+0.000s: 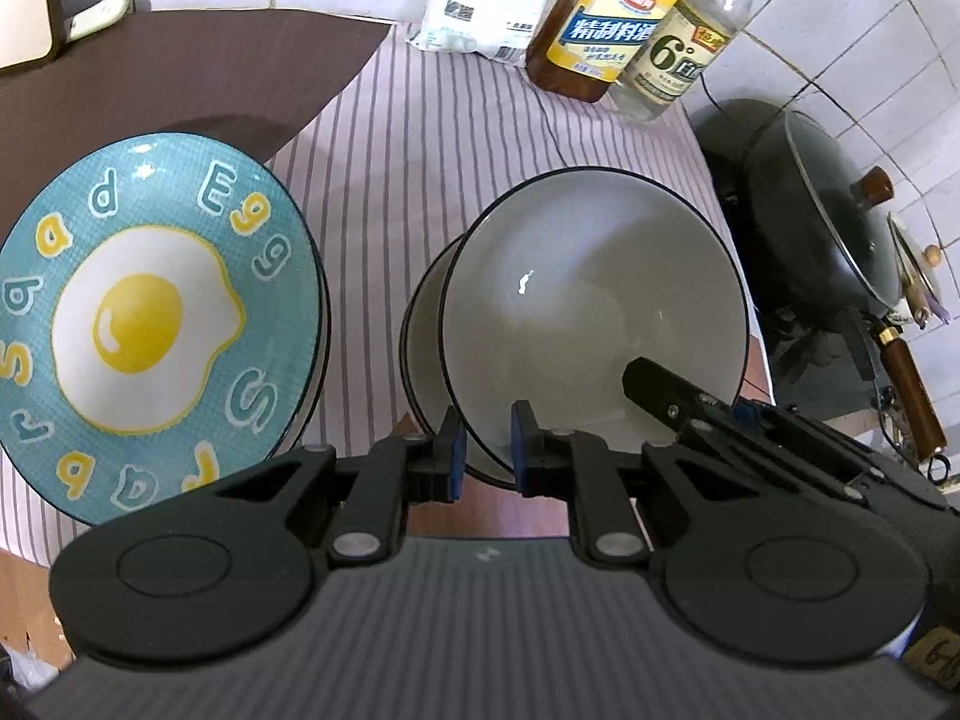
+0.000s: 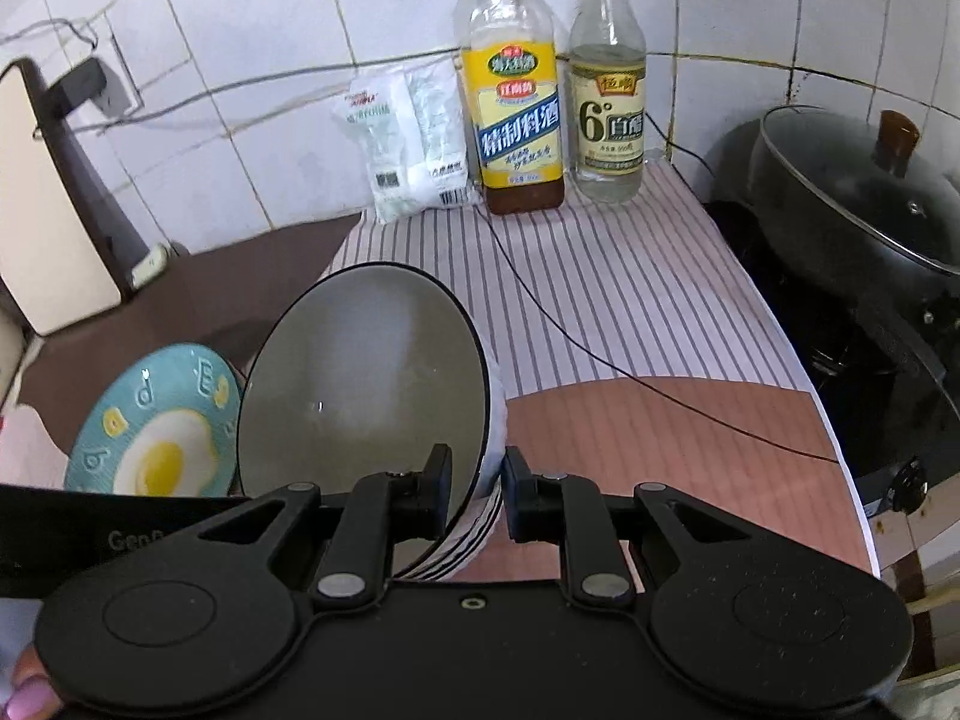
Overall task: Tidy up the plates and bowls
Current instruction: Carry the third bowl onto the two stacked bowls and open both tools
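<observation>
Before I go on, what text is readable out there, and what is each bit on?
"Egg" and scattered letters: egg plate.
"精制料酒": yellow-label bottle.
"6°" and "白醋": clear bottle.
"Gen", cut off: black tool body.
White packets: print too blurred.
Small print on both bottle labels: unreadable.
</observation>
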Demonstrator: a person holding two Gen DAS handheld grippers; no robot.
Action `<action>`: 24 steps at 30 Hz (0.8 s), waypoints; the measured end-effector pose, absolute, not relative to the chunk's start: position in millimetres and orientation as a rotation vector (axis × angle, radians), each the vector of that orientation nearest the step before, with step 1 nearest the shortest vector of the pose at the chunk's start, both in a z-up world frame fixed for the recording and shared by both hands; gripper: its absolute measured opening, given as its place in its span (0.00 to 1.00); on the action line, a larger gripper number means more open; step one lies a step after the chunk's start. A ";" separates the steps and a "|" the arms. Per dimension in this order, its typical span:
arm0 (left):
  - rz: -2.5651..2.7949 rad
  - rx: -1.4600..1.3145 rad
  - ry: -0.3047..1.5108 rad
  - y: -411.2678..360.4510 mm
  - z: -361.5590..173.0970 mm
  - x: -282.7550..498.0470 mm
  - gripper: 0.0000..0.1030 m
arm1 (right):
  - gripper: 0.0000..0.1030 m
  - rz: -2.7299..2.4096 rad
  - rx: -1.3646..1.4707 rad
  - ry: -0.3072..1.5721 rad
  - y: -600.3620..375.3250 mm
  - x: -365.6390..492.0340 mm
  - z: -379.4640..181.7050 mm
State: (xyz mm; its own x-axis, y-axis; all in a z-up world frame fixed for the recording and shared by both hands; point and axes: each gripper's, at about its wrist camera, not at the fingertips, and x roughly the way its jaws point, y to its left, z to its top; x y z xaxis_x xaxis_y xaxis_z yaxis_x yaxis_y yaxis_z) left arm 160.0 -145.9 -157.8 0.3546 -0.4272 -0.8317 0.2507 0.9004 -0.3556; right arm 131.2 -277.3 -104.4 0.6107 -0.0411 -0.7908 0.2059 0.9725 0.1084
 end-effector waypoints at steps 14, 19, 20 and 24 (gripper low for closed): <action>-0.342 -0.108 1.043 -144.1 -151.9 156.7 0.13 | 0.25 -0.045 0.030 0.861 -269.1 126.4 -87.7; -0.358 -0.096 1.011 -142.2 -145.7 144.9 0.14 | 0.25 -0.009 -0.010 0.802 -267.8 104.3 -83.5; -0.366 -0.089 1.003 -142.2 -144.0 141.4 0.16 | 0.25 0.000 -0.012 0.789 -268.2 97.7 -82.6; -0.414 -0.080 0.984 -136.0 -133.7 125.7 0.19 | 0.29 0.051 0.002 0.739 -266.0 70.9 -78.9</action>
